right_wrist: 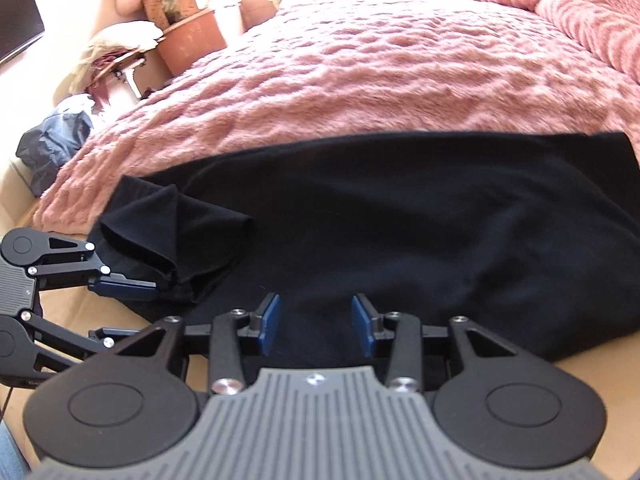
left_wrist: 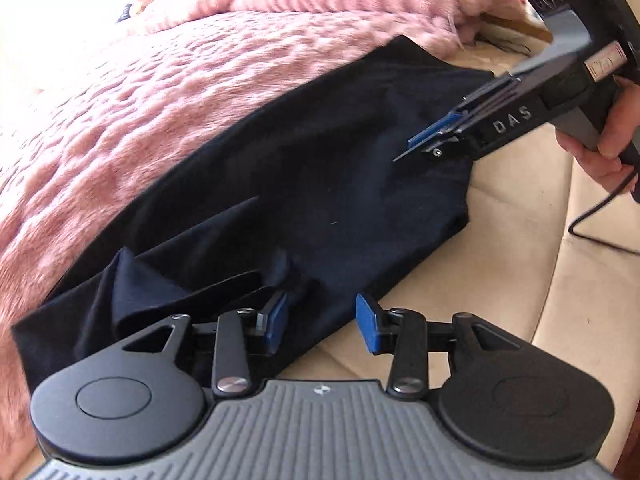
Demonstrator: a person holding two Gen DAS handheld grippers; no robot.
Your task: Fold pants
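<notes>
Black pants (left_wrist: pixel 300 168) lie folded in a long band where the pink blanket meets the beige sheet. Their left end is bunched into loose folds (right_wrist: pixel 176 232). My left gripper (left_wrist: pixel 322 324) is open at that bunched end, its blue pads apart with dark cloth lying between and below them but not pressed. From the right wrist view, the left gripper (right_wrist: pixel 128 310) has one finger (right_wrist: pixel 132 288) against the bunch. My right gripper (right_wrist: pixel 316 326) is open low over the middle of the pants (right_wrist: pixel 400 220). In the left wrist view the right gripper (left_wrist: pixel 416 144) appears edge-on above the cloth.
The fuzzy pink blanket (right_wrist: pixel 360 80) covers the bed beyond the pants. The beige sheet (left_wrist: pixel 500 220) runs along the near edge. A person's hand (left_wrist: pixel 600 148) holds the right gripper, trailing a black cable (left_wrist: pixel 592 232). Beside the bed stand a brown tub (right_wrist: pixel 192 40) and a blue bag (right_wrist: pixel 56 140).
</notes>
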